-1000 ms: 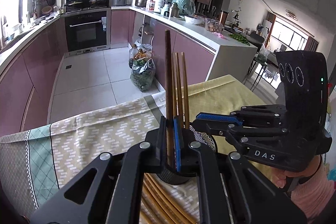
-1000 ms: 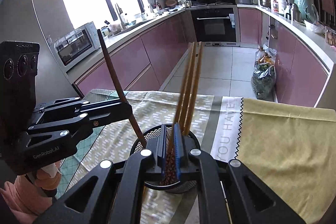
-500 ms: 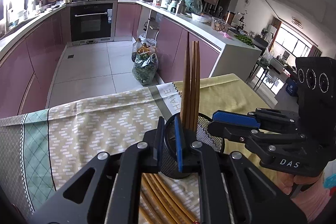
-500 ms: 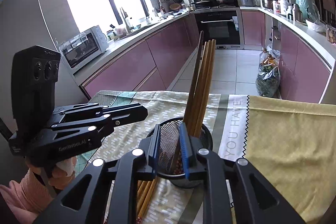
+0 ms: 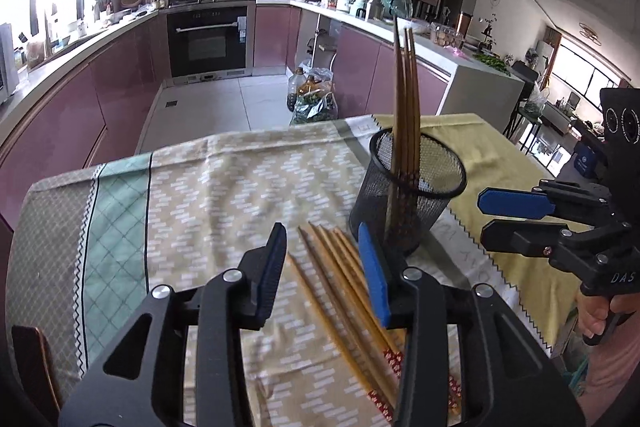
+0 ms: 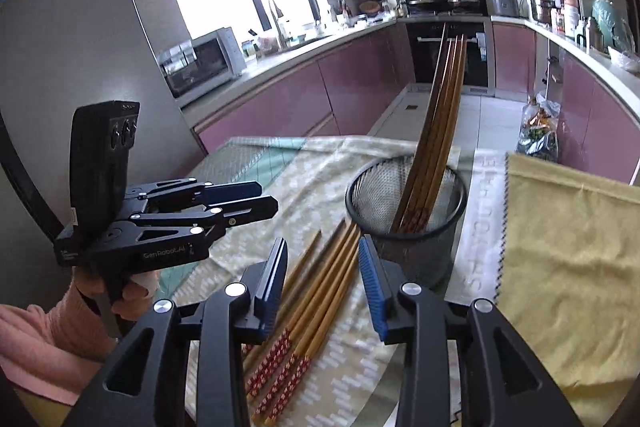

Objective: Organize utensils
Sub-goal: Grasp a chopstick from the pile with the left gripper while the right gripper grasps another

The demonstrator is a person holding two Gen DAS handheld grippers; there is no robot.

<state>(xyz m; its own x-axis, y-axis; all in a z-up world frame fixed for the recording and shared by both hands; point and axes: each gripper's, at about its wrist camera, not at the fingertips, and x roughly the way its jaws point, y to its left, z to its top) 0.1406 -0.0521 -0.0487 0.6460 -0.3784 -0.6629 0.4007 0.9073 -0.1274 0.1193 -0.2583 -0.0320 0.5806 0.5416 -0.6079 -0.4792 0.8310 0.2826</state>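
1. The chopsticks split into two groups: a few stand leaning in the black mesh cup [image 5: 416, 187], and a loose bundle of chopsticks [image 5: 344, 291] lies flat on the cloth just beside the cup's base.
2. A second ago the left hand-held gripper [image 5: 326, 271] was clamped on a dark chopstick over the cup; now its jaws stand apart and empty, and that stick is in the cup.
3. The right hand-held gripper [image 6: 324, 275] was also shut a second ago and is likewise apart now, over the loose bundle.
4. So one drop looks done, with the loose bundle probably next.
5. The bench [image 6: 568, 267] has open cloth around the cup; its far edge is near.
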